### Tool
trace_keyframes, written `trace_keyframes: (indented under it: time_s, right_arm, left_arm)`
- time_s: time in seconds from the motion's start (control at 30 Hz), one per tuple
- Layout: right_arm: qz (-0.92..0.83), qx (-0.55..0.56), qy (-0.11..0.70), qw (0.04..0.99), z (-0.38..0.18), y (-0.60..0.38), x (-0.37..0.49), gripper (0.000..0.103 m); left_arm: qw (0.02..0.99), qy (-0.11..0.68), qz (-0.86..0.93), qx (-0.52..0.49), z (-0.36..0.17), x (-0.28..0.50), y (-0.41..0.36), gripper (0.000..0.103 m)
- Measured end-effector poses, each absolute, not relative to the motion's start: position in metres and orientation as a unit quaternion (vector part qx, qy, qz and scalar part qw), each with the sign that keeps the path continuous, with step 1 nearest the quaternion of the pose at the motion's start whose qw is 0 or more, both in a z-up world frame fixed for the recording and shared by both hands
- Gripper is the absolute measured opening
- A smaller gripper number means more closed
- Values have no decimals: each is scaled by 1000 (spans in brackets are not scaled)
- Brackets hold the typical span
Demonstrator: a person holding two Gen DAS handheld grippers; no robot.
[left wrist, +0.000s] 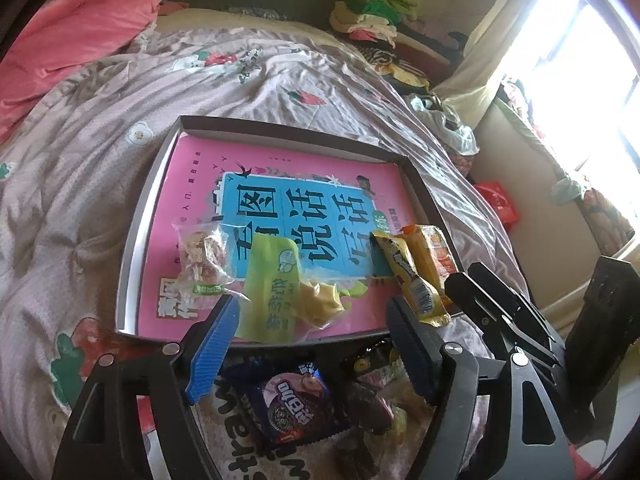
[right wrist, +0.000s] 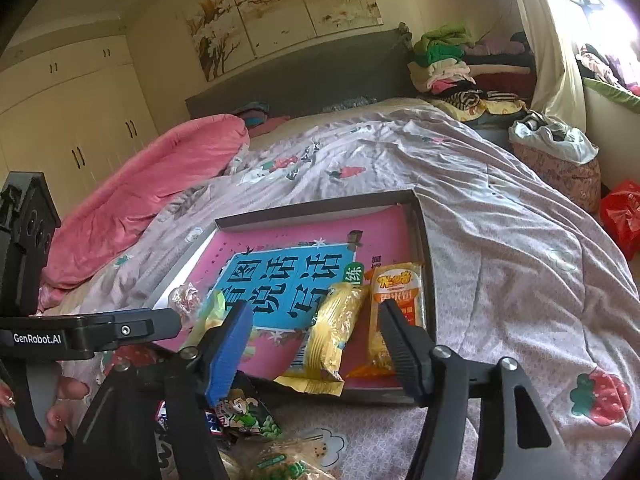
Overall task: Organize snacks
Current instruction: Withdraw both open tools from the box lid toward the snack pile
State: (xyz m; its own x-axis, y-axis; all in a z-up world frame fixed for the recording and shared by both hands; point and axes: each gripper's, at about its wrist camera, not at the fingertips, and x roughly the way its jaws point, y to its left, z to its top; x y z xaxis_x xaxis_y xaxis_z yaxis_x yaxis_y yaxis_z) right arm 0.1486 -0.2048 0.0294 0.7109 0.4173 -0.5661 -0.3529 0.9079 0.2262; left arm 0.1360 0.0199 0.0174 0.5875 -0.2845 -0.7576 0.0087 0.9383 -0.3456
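Both claws, left gripper (left wrist: 312,320) and right gripper (right wrist: 316,340), spread and empty above shallow box (left wrist: 280,128) on bed, green packet (left wrist: 272,280) at six o'clock, yellow packet (right wrist: 328,336) at five, apparently just released inside.

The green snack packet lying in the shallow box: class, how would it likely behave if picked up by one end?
The green snack packet looks thin and crinkled, so it would probably flop. Its pale contents bunch at one end, so it may hang unevenly. Likely light.
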Motion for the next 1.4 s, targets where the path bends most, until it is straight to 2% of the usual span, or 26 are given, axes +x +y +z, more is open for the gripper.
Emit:
trace_keyframes:
  time_s: [0.73, 1.4]
  right_arm:
    - [209, 30, 304, 929, 52, -205, 121, 74]
    - [218, -4, 321, 922, 59, -196, 87, 74]
  left_arm:
    - [884, 429, -90, -163, 33, 112, 34, 77]
    - [885, 424, -111, -155, 39, 95, 33, 77]
